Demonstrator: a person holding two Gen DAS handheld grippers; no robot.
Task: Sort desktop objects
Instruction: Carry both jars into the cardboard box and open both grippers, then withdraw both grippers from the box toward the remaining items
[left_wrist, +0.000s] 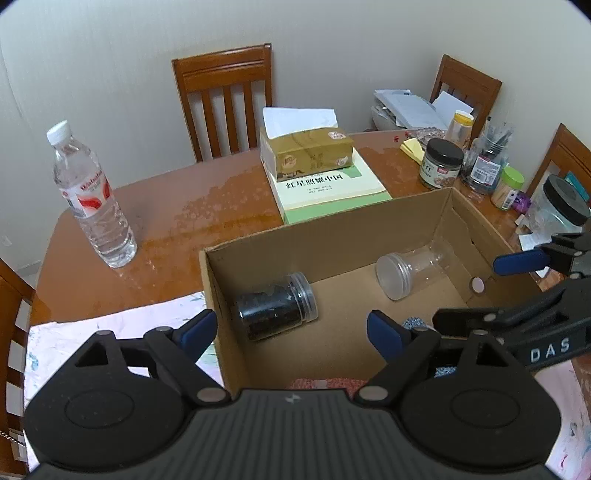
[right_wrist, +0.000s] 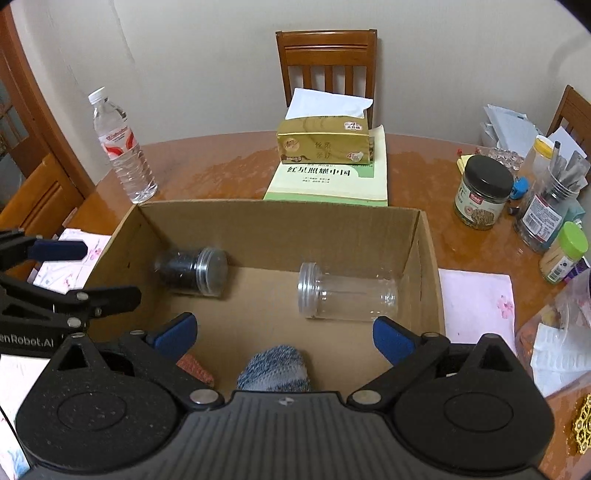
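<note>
An open cardboard box (left_wrist: 332, 229) (right_wrist: 280, 221) stands on the wooden table. In it a dark-filled jar (left_wrist: 275, 312) (right_wrist: 190, 271) and an empty clear jar (left_wrist: 410, 271) (right_wrist: 347, 291) lie on their sides, with a grey-blue cloth (right_wrist: 275, 367) and a reddish item (right_wrist: 197, 369) at the near wall. My left gripper (left_wrist: 291, 332) is open and empty over the box's near left corner. My right gripper (right_wrist: 282, 338) is open and empty above the box's near edge, over the cloth. Each gripper shows at the side of the other's view.
A water bottle (left_wrist: 90, 195) (right_wrist: 123, 147) stands left of the box. A tissue box (left_wrist: 306, 151) (right_wrist: 325, 142) sits on a green book (left_wrist: 332, 192) behind it. Jars (right_wrist: 482, 192), a pen holder (right_wrist: 550, 210) and papers crowd the right. Chairs surround the table.
</note>
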